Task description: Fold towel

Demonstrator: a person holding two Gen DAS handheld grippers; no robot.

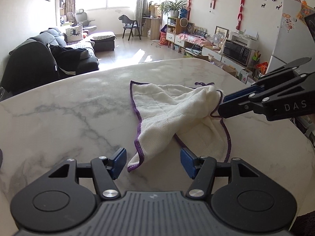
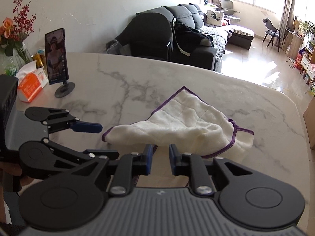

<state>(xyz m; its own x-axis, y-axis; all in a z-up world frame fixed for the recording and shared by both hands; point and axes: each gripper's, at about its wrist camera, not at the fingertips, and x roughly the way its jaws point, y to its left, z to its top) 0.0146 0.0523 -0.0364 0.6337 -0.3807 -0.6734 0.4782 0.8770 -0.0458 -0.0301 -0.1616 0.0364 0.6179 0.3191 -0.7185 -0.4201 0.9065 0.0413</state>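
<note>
Between the wide-open left gripper's [image 1: 153, 162] fingers lies a towel [image 1: 173, 116] corner; the right gripper [image 2: 159, 158], part-open, holds nothing.

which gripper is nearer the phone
Left. The left gripper is open between the phone and the towel; the right gripper sits farther, at the towel's near edge.

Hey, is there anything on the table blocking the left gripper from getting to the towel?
Nothing visible. The left gripper stands open right at the towel, whose near corner lies between its fingers on bare marble table.
</note>
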